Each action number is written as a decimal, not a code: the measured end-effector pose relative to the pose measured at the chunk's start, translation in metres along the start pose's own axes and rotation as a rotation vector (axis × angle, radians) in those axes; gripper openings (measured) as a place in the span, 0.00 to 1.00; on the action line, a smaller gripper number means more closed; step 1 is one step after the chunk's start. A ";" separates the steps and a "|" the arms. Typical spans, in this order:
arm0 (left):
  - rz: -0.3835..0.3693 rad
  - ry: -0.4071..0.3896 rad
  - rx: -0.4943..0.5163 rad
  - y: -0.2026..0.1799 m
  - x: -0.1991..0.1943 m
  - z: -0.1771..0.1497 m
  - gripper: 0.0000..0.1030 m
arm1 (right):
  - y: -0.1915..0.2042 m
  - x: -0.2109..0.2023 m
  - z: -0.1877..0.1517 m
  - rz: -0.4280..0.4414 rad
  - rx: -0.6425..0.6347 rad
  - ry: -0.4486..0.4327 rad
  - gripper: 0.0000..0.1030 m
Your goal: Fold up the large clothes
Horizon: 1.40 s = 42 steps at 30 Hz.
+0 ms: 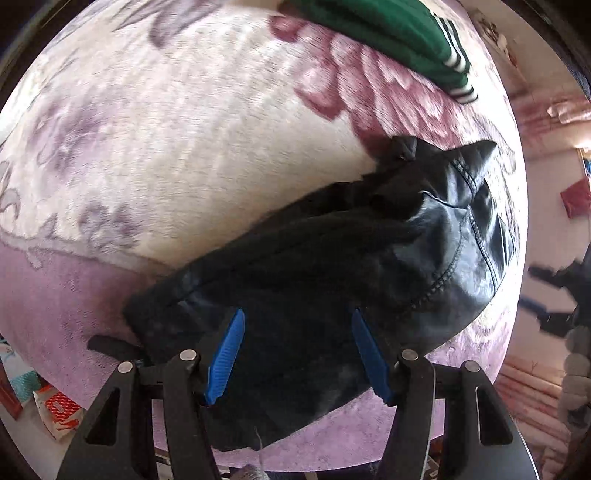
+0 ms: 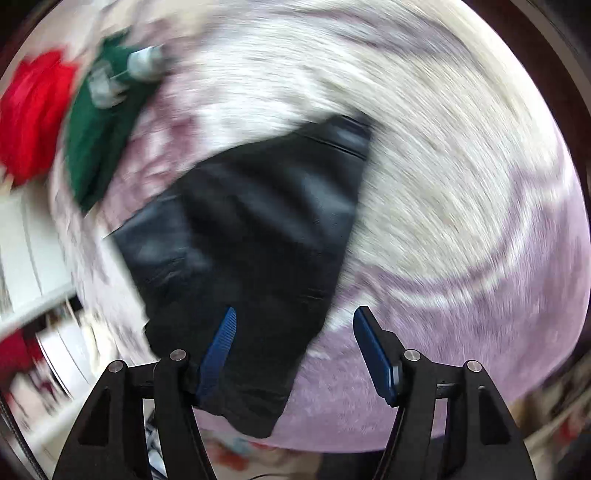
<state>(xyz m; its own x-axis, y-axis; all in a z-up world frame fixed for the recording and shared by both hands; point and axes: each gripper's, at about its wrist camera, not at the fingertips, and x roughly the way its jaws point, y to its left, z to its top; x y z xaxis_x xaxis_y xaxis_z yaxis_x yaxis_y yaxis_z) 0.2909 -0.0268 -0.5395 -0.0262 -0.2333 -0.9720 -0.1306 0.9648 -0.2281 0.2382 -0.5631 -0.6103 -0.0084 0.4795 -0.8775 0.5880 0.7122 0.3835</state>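
Over the floral blanket [image 1: 184,147], both grippers, left [image 1: 297,354] and right [image 2: 293,354], hang spread and empty, so the slick black leather jacket [image 1: 314,277] may slump unfolded.

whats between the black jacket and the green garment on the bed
Only bare floral blanket, seen in the left wrist view: the black jacket and green garment lie apart, nothing resting between them.

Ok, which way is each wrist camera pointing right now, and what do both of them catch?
Left wrist: on the left gripper, looking down at the black jacket on the floral blanket; open blue fingers show.
Right wrist: on the right gripper, blurred, above the same jacket; open fingers show.
Shared: jacket, blanket, green garment.
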 end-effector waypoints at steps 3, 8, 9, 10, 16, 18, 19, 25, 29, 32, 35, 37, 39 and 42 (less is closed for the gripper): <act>-0.006 0.024 0.006 -0.016 0.019 0.020 0.56 | 0.063 0.028 0.008 0.066 -0.224 0.055 0.44; 0.026 0.047 -0.044 -0.008 0.053 0.049 0.56 | 0.152 0.115 0.043 -0.060 -0.426 0.074 0.34; 0.033 0.050 -0.056 -0.005 0.058 0.052 0.56 | 0.155 0.130 0.053 -0.092 -0.421 0.078 0.34; 0.021 0.057 -0.077 0.003 0.065 0.057 0.58 | 0.156 0.144 0.062 -0.111 -0.408 0.101 0.34; 0.000 0.065 -0.104 0.015 0.053 0.050 0.59 | 0.164 0.092 0.064 -0.032 -0.403 0.148 0.34; 0.033 0.048 -0.105 0.019 0.041 0.040 0.59 | 0.165 0.070 0.042 0.035 -0.466 0.187 0.34; 0.048 0.041 -0.111 0.022 0.035 0.036 0.59 | 0.164 0.070 0.032 0.039 -0.481 0.220 0.34; 0.125 0.035 -0.125 0.029 0.014 0.008 0.58 | 0.159 0.157 0.004 -0.233 -0.602 0.222 0.27; 0.140 0.048 -0.066 0.005 0.011 -0.002 0.58 | 0.160 0.142 0.008 -0.224 -0.550 0.215 0.28; 0.091 0.053 -0.016 -0.030 0.010 -0.005 0.58 | 0.133 0.103 0.018 -0.047 -0.454 0.250 0.40; 0.034 0.036 0.018 -0.066 0.012 -0.003 0.58 | 0.076 0.043 0.030 0.106 -0.307 0.192 0.57; 0.020 0.011 0.025 -0.086 0.021 0.004 0.58 | 0.026 0.005 0.037 0.101 -0.214 0.100 0.64; 0.034 -0.017 0.045 -0.106 0.035 0.010 0.58 | -0.020 -0.016 0.047 0.058 -0.155 0.020 0.64; 0.083 0.014 0.025 -0.111 0.073 0.035 0.58 | -0.075 -0.015 0.067 0.085 -0.107 -0.061 0.70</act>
<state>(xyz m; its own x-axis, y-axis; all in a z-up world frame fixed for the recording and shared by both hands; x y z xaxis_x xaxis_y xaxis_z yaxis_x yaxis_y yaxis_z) 0.3386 -0.1468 -0.5876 -0.0493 -0.1541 -0.9868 -0.1027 0.9836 -0.1485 0.2489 -0.6577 -0.6453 0.0892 0.5106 -0.8552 0.4950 0.7224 0.4829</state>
